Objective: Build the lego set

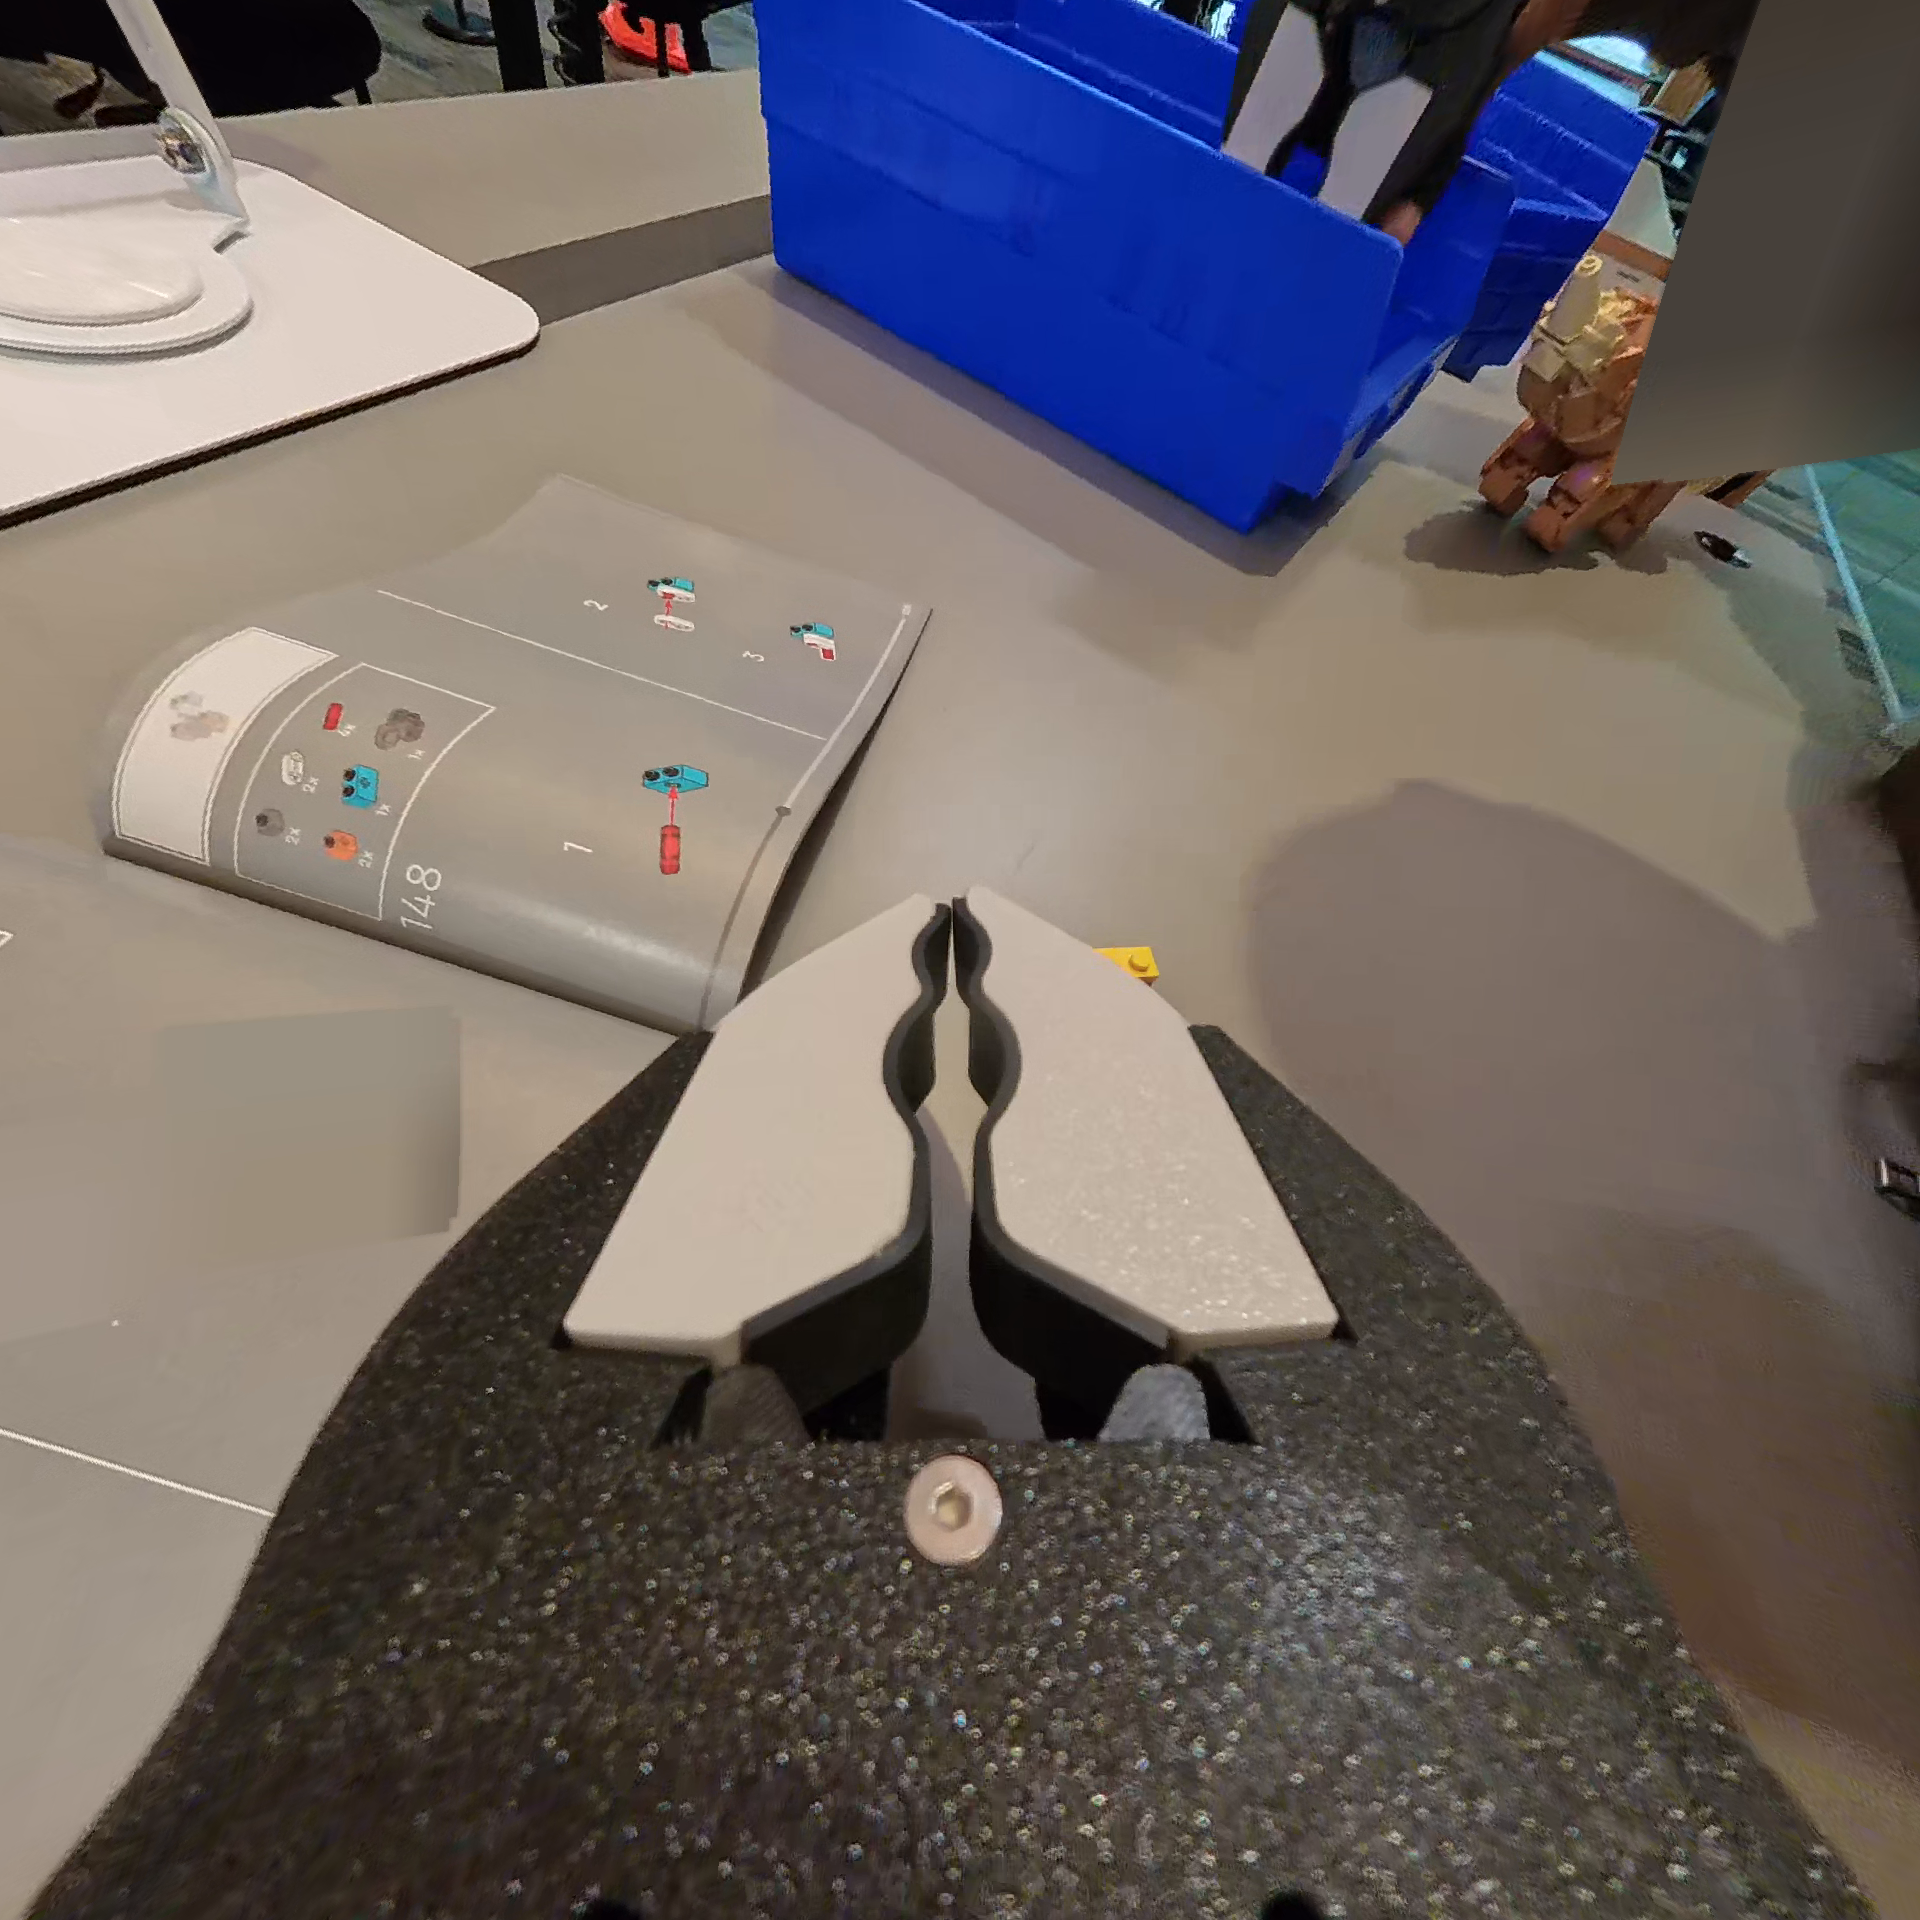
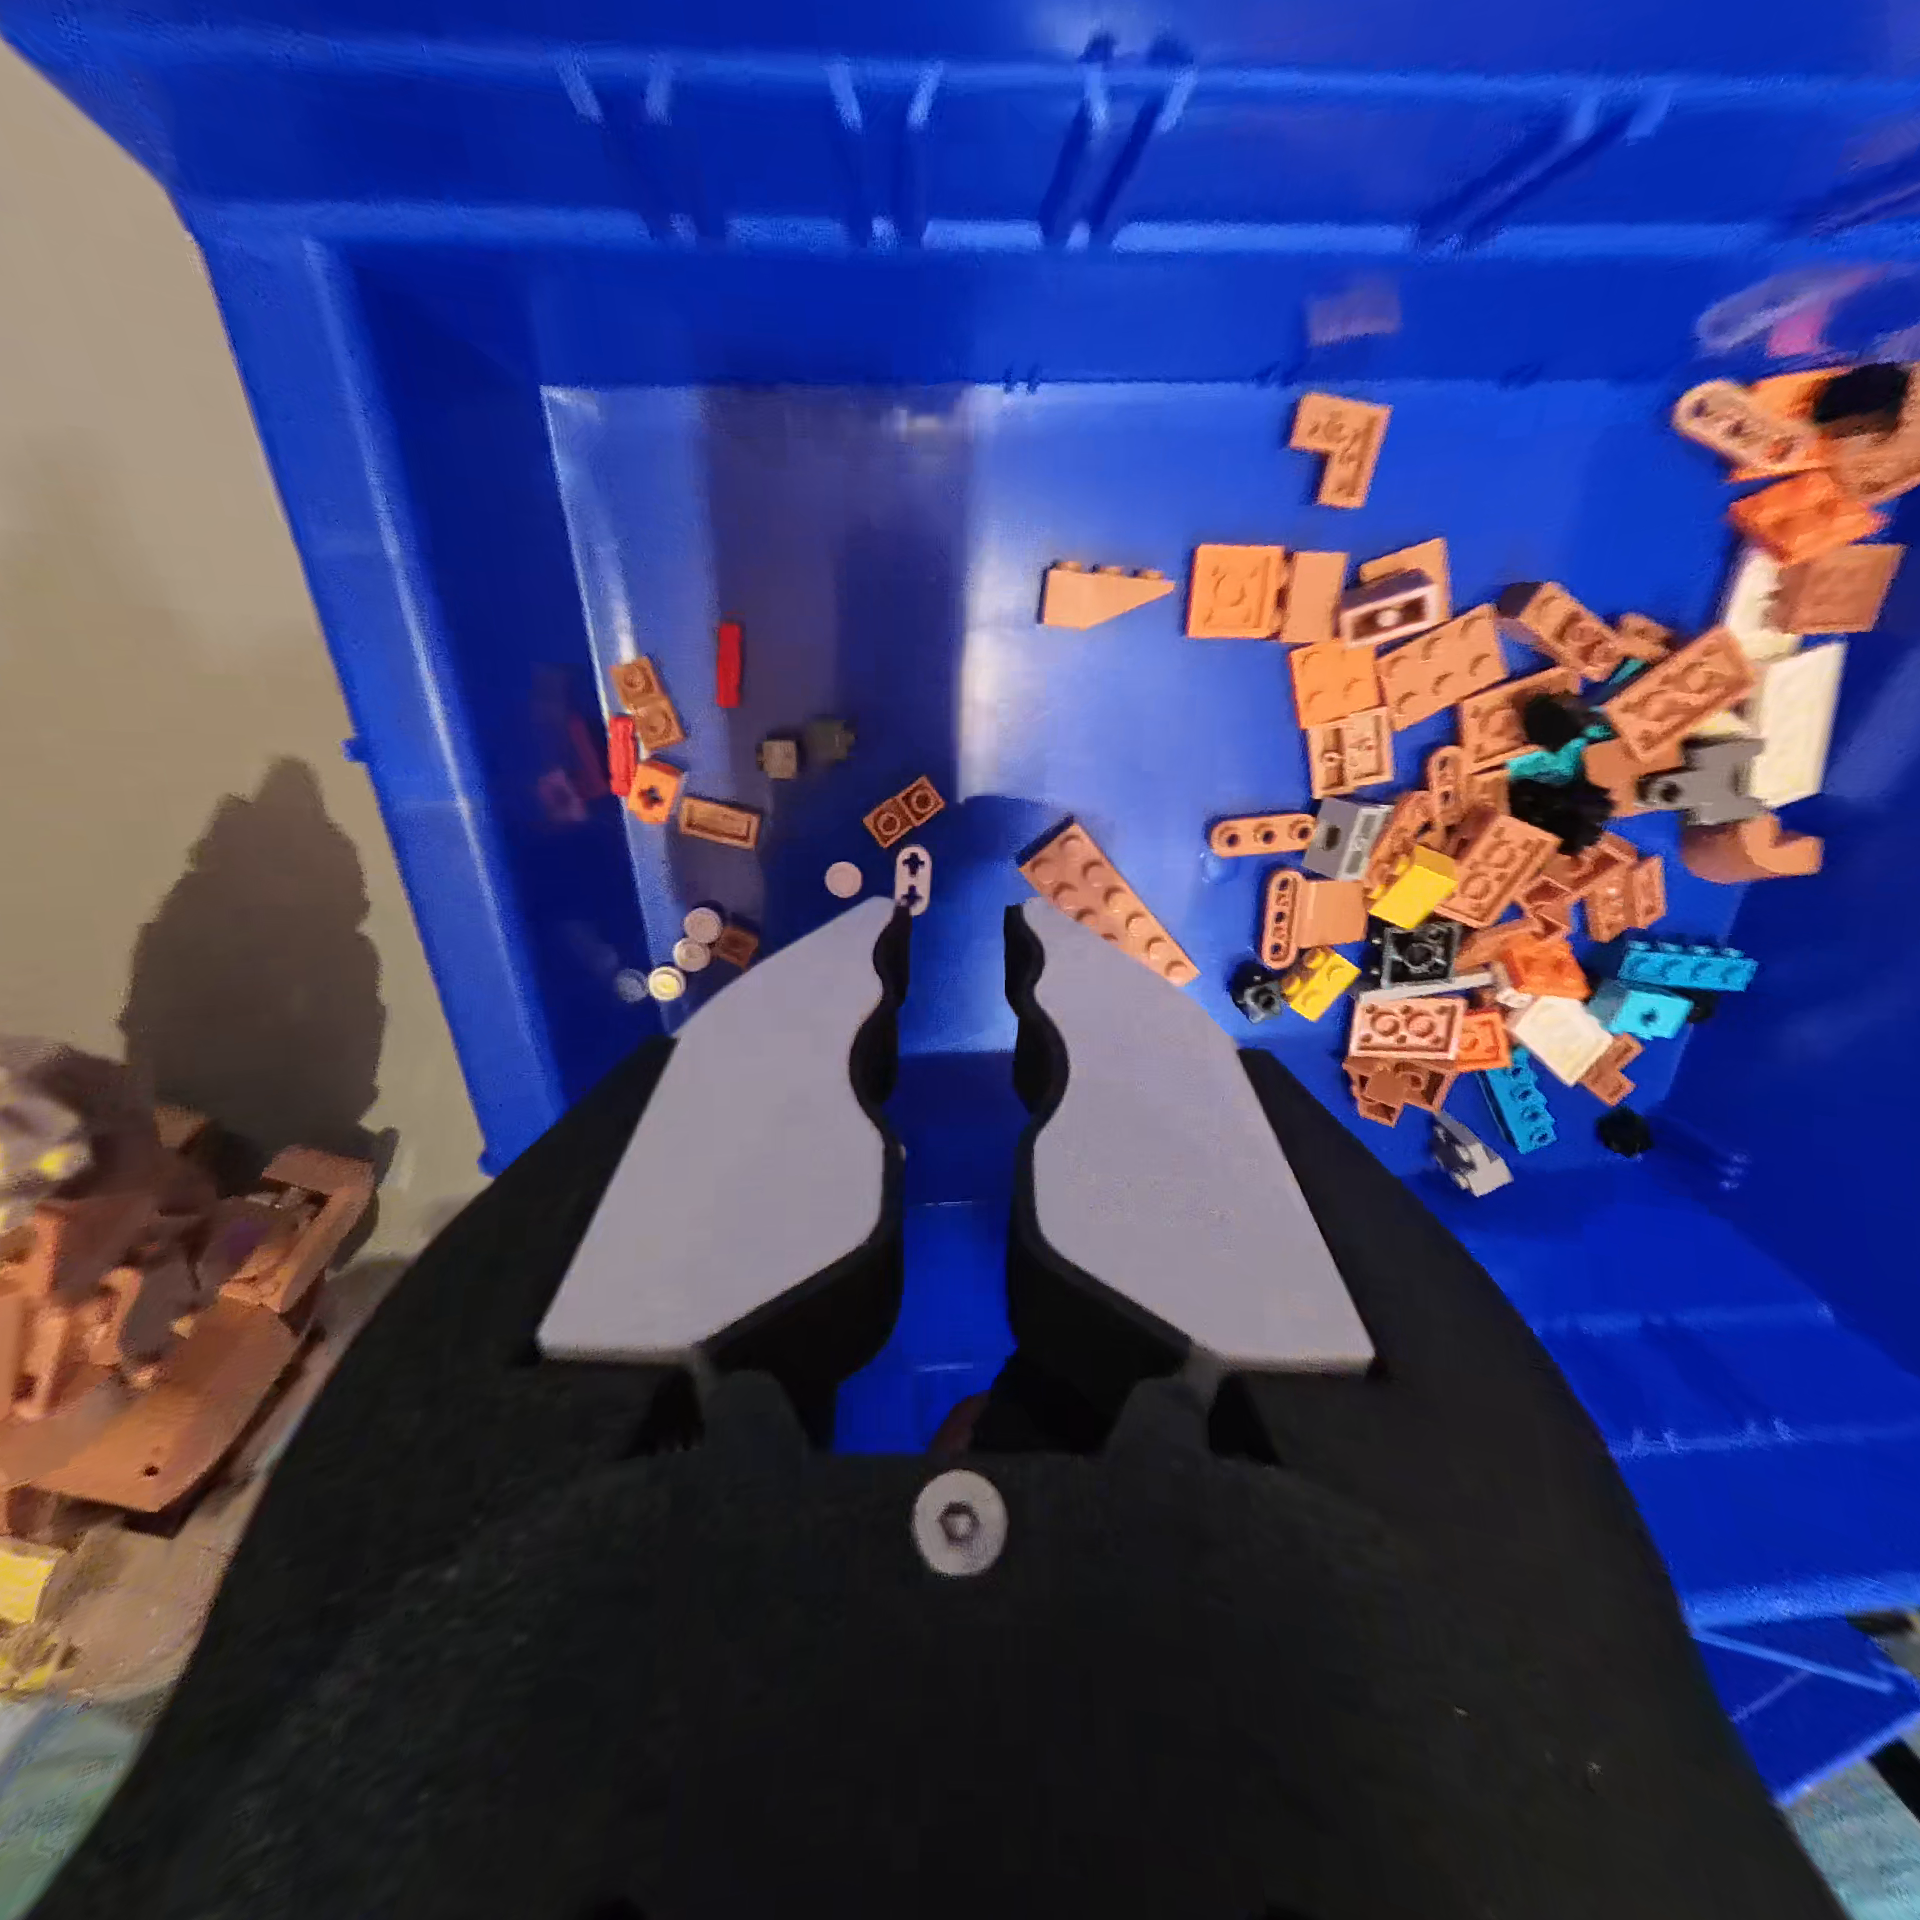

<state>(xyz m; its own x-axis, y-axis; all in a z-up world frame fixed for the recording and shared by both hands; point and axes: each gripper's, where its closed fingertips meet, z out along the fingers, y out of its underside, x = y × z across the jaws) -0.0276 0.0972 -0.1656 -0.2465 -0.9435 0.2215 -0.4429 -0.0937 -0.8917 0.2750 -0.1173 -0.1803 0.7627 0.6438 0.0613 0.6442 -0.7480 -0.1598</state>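
My left gripper (image 1: 952, 914) is shut and empty, low over the grey table beside the open instruction booklet (image 1: 520, 748). A small yellow brick (image 1: 1135, 958) peeks out just right of its fingers. My right gripper (image 2: 958, 912) is open and empty, reaching down into the blue bin (image 2: 935, 312). A white two-hole piece (image 2: 912, 879) lies by its left fingertip and a long tan plate (image 2: 1103, 910) by its right one. A heap of tan, orange, yellow and teal bricks (image 2: 1507, 790) fills the bin's right side. The brown partly built model (image 1: 1569, 436) stands right of the bin, and also shows in the right wrist view (image 2: 156, 1309).
Small red, orange and grey pieces (image 2: 686, 748) lie at the bin's left. A white stand base (image 1: 208, 312) sits on the table at the far left. The blue bin (image 1: 1091, 260) stands beyond the booklet, with the other gripper's arm reaching into it.
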